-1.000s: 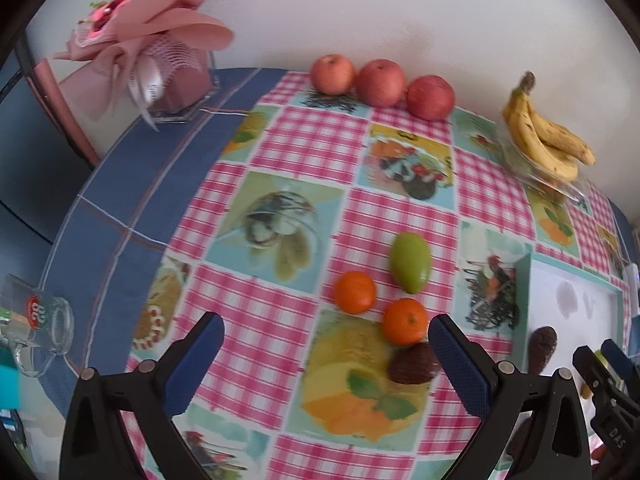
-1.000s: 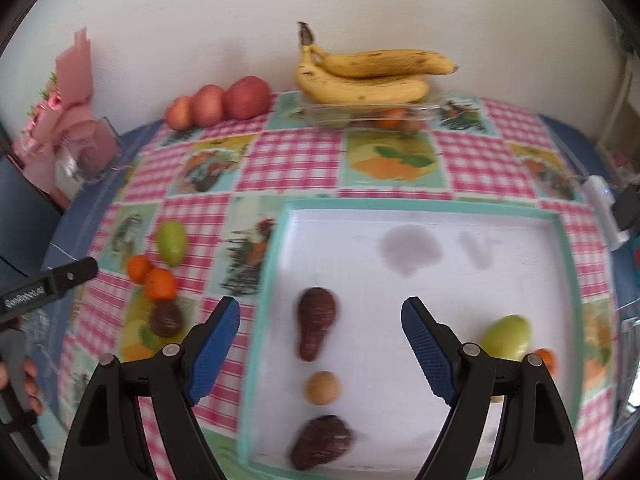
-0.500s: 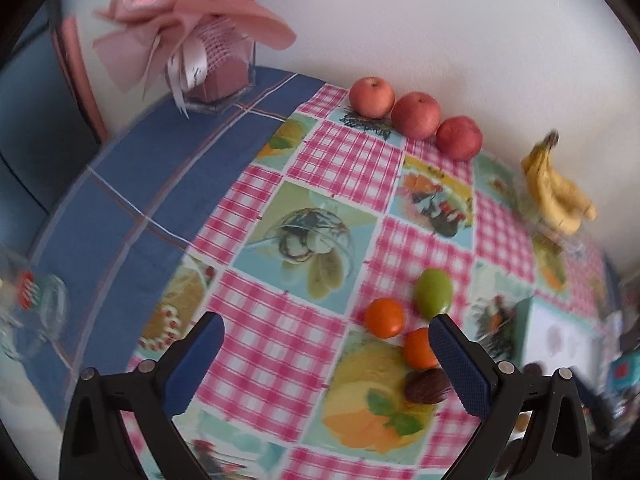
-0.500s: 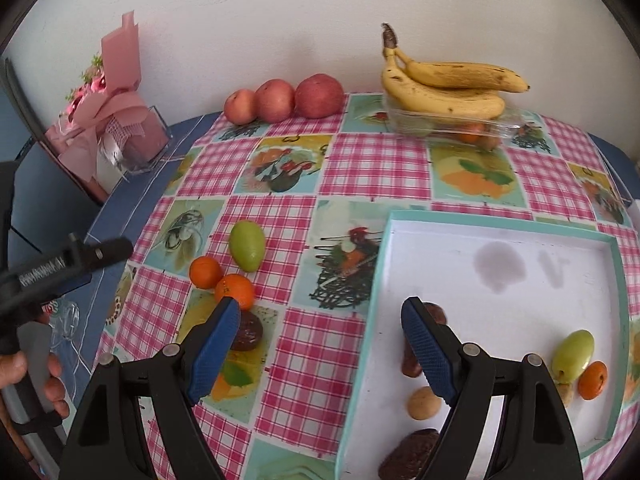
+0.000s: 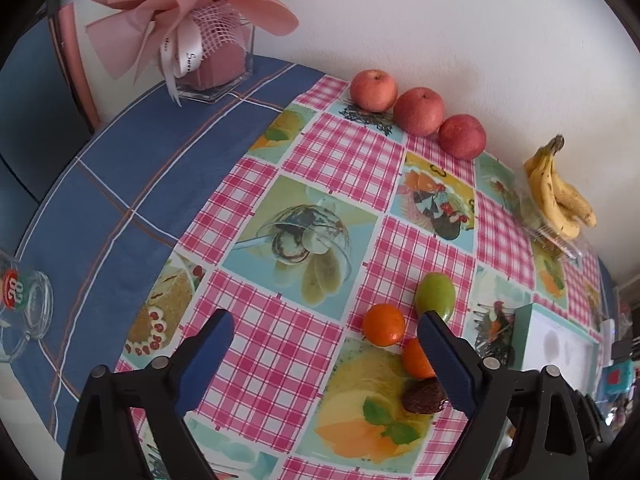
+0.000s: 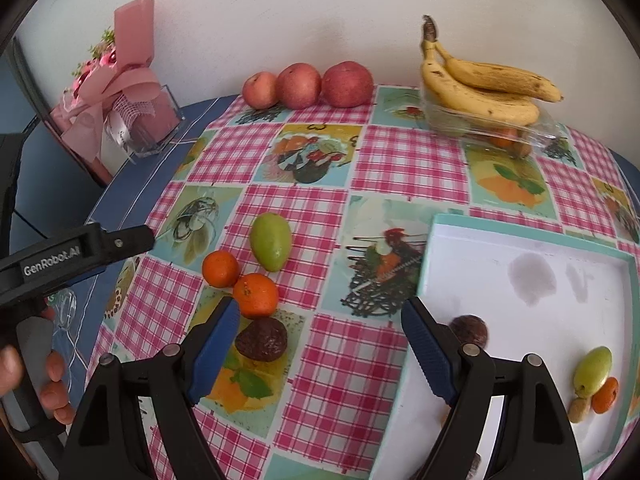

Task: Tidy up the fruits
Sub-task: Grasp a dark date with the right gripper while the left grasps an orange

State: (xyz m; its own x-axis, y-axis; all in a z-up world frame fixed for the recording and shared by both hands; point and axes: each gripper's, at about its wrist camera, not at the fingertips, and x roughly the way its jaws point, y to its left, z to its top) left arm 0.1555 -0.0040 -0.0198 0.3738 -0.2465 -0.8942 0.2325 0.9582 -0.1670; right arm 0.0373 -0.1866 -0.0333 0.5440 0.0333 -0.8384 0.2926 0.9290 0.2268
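Over the last second the right gripper (image 6: 320,344) has swung off the white tray (image 6: 520,240) toward the loose fruit left of it, its fingers wide apart and holding nothing. The dark fruit (image 6: 261,339) now sits just inside its left finger, beside the tray's left edge, so that looks next. The left gripper (image 5: 324,354), also spread and empty, has drifted further from the tray.

Checked tablecloth (image 6: 404,160) under fruit, tray (image 6: 432,240)
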